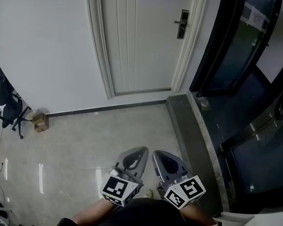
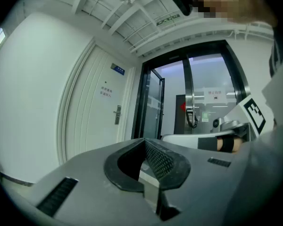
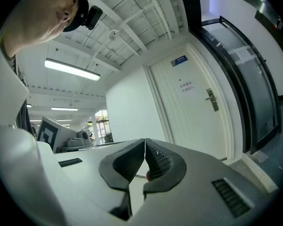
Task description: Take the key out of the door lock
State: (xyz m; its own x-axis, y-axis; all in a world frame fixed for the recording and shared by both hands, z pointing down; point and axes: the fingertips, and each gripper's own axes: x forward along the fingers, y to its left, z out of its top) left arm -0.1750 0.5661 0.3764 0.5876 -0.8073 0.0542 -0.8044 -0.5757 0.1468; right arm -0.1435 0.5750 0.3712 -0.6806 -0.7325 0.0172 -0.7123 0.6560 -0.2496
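Grippers low, well apart from the door lock
Below the white door, the left gripper and right gripper are side by side, each with jaws pressed together on nothing. The lock is at the door's right edge; the key is too small to see.

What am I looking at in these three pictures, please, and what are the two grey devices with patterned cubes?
No robot here: a person holds a two-jaw gripper in each hand, and the cubes are part of them. The head view looks down from the person's head at the left gripper and right gripper, held close to the body above the floor. The other two pictures come from cameras riding on each gripper, looking along its jaws; both pairs are together, holding nothing. Ahead stands a white door with its lock plate, too far off to make out a key. A cardboard box sits by the wall.
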